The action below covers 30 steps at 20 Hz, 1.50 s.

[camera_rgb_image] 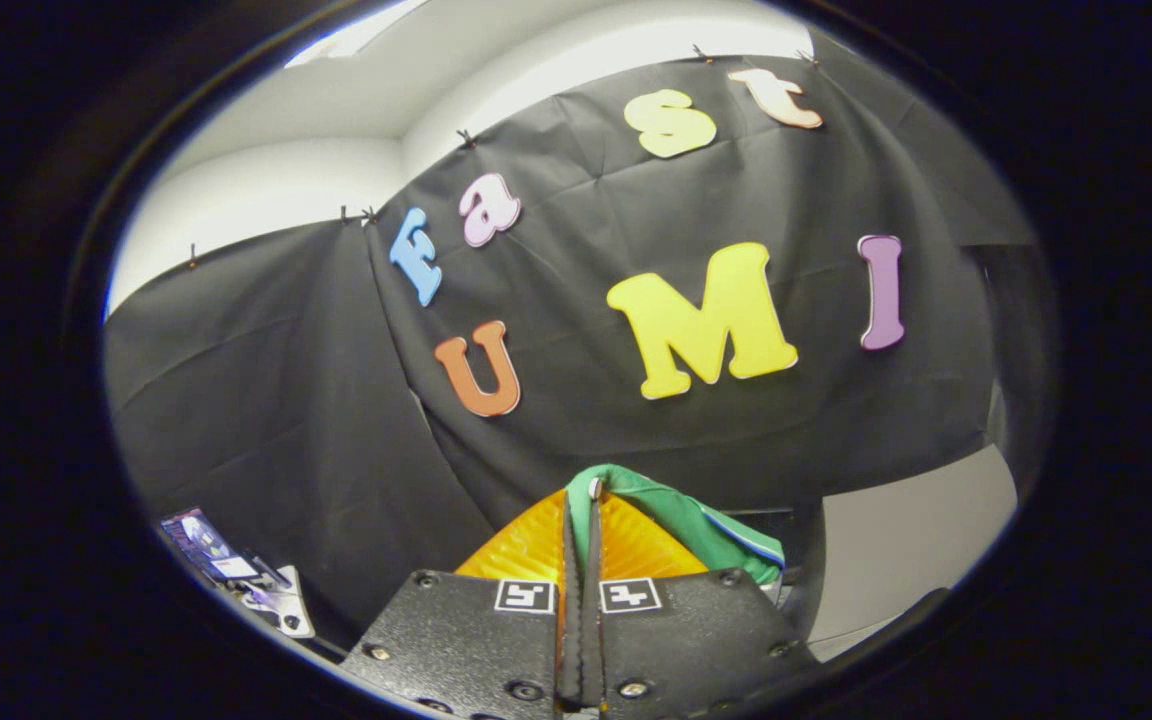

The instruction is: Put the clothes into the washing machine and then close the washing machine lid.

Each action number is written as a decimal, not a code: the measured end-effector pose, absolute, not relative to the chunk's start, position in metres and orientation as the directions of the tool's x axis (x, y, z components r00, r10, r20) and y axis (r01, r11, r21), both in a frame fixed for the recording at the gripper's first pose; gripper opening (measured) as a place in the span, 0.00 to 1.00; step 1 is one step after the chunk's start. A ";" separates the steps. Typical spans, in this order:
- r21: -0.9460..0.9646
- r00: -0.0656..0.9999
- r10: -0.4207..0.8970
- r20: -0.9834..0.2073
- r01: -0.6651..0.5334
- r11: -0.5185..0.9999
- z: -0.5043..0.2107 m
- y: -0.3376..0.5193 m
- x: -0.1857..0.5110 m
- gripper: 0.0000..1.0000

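My gripper [582, 500] is raised and faces the black cloth wall. Its two fingers stand pressed together with a green garment [706, 525] pinched at their tips. The cloth drapes over the tips and hangs down to the right of the fingers; a white and blue stripe runs along its edge. The part of the garment below the fingers is hidden.
The black cloth wall [636, 440] stands close ahead. A light table surface [916, 540] lies beyond the fingers to the right. To the left of the fingers, low down, sit a dark device and a white bracket [236, 570].
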<state>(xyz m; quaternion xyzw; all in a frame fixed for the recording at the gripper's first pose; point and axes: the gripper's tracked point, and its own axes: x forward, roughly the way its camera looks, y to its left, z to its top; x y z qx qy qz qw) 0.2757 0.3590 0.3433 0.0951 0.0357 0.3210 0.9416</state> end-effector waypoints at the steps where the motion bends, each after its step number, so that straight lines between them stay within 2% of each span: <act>1: 0.199 0.786 0.618 -0.019 -0.603 0.772 0.335 0.369 0.282 0.04; 9: 0.213 0.765 0.619 -0.175 -0.584 0.783 0.245 0.430 0.370 0.04; 19: 0.303 0.747 0.528 -0.404 -0.436 0.848 0.115 0.443 0.495 0.04; 30: 0.303 0.662 0.468 -0.586 -0.356 0.884 -0.006 0.446 0.519 0.04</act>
